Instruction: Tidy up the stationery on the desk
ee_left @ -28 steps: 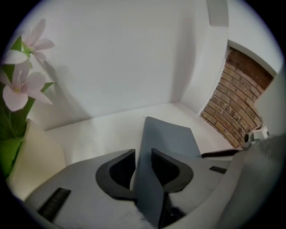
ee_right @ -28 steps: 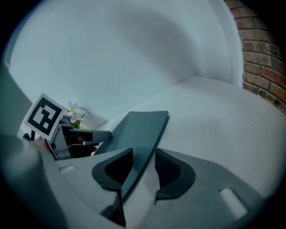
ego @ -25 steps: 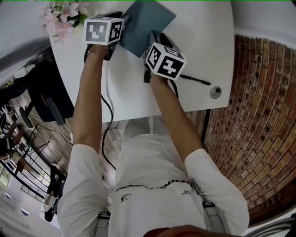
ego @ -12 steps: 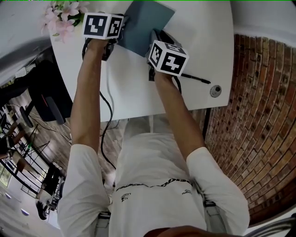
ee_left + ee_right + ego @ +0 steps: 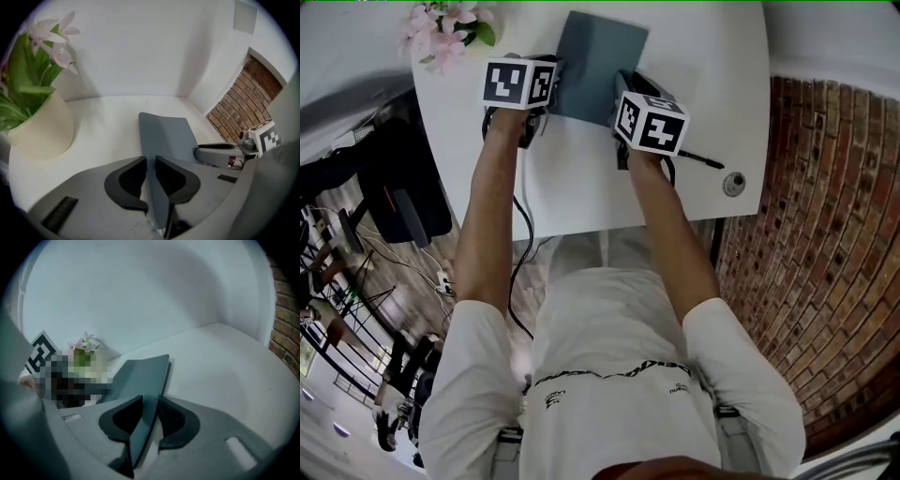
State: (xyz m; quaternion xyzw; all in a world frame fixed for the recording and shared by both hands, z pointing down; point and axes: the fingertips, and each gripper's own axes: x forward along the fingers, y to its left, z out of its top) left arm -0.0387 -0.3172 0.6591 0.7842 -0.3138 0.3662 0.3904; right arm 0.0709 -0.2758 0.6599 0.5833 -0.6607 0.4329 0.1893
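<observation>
Your left tool [image 5: 150,174] and right tool [image 5: 149,416] have just been closing and now pinch the left and right edges of the grey notebook [image 5: 598,54], far side of the worktop [image 5: 581,197]. Thin edge grips: move them unevenly and it probably twists loose or bends.

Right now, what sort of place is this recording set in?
Probably a home or office study corner: a white desk against a white wall with a brick wall beside it, holding a flower pot, a grey-blue notebook and a pen.
</observation>
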